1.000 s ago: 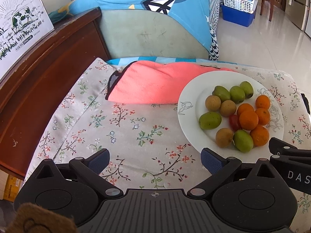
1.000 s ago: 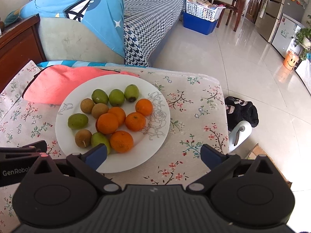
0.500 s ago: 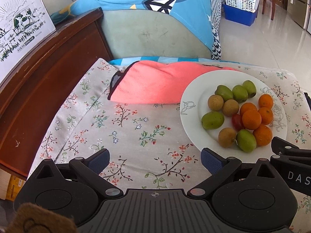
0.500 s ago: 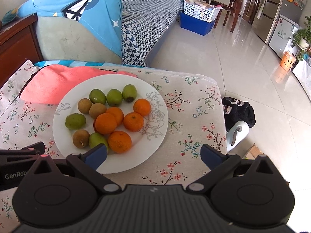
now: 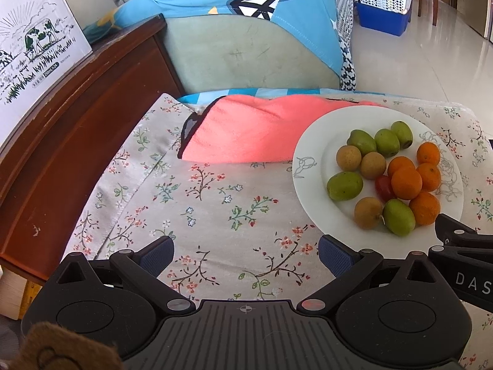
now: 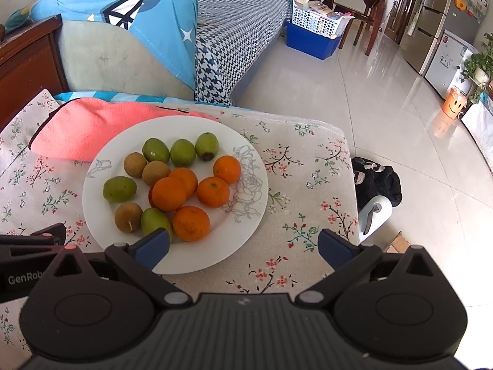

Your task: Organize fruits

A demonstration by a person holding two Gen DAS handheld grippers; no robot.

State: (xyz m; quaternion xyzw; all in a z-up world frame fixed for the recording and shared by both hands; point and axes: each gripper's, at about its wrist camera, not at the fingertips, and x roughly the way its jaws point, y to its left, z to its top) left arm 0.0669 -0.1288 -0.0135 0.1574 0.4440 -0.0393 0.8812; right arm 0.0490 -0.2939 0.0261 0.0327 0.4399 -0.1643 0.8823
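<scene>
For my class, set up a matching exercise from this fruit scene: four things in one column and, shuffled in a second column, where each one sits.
Column A
1. white plate
2. pink towel
3. red fruit
4. white basket

Column B
a. on top of the blue bin on the floor
b. tucked among the oranges
c. on the floral cloth, holding the fruit
d. behind the plate, at the table's far edge

Pairs: 1-c, 2-d, 3-b, 4-a

The white plate holds five oranges, five green fruits and three brown longans. One red fruit is partly hidden among them.
</scene>
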